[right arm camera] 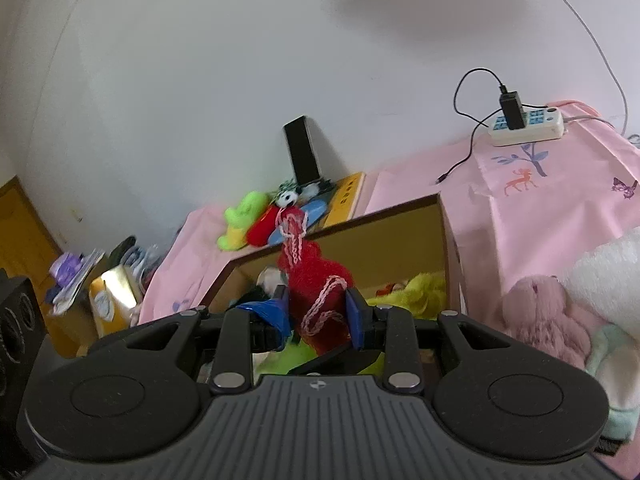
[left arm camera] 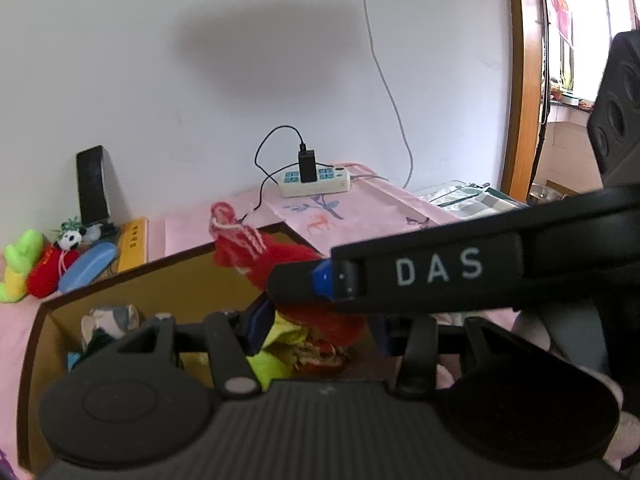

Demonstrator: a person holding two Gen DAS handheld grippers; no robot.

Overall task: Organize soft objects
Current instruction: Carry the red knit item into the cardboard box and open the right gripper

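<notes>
**Both my grippers on one red knitted toy, above the box**

My right gripper (right arm camera: 316,318) has its jaws drawn in to a narrow gap, and the blue pads (right arm camera: 356,320) press on either side of the red knitted toy (right arm camera: 316,280). The toy fills the space between them, and its pink crocheted cord (right arm camera: 320,312) loops across the front of the grip. The upper part of the toy rises past my fingertips, tilted toward the far left, with more pink cord near its top.

My left gripper (left arm camera: 316,332) closes on the lower part of the same red knitted toy (left arm camera: 280,256). Its jaws stand partly apart, with the red yarn bunched between the blue pads (left arm camera: 256,320). In the left wrist view my right gripper's black finger crosses from the right, its blue tip touching the toy.

The toy hangs over the open cardboard box (right arm camera: 400,216), which sits on the pink cloth (right arm camera: 540,208). Inside the box lie a yellow-green plush (right arm camera: 424,284) and a grey-and-white soft thing (left arm camera: 112,318).

Beyond the box, by the wall, a green plush (right arm camera: 240,220), a small panda (right arm camera: 288,199) and a red soft piece (right arm camera: 260,230) lie together, near a white power strip (right arm camera: 528,126). To my right, a pink plush (right arm camera: 548,312) rests beside the box.
</notes>
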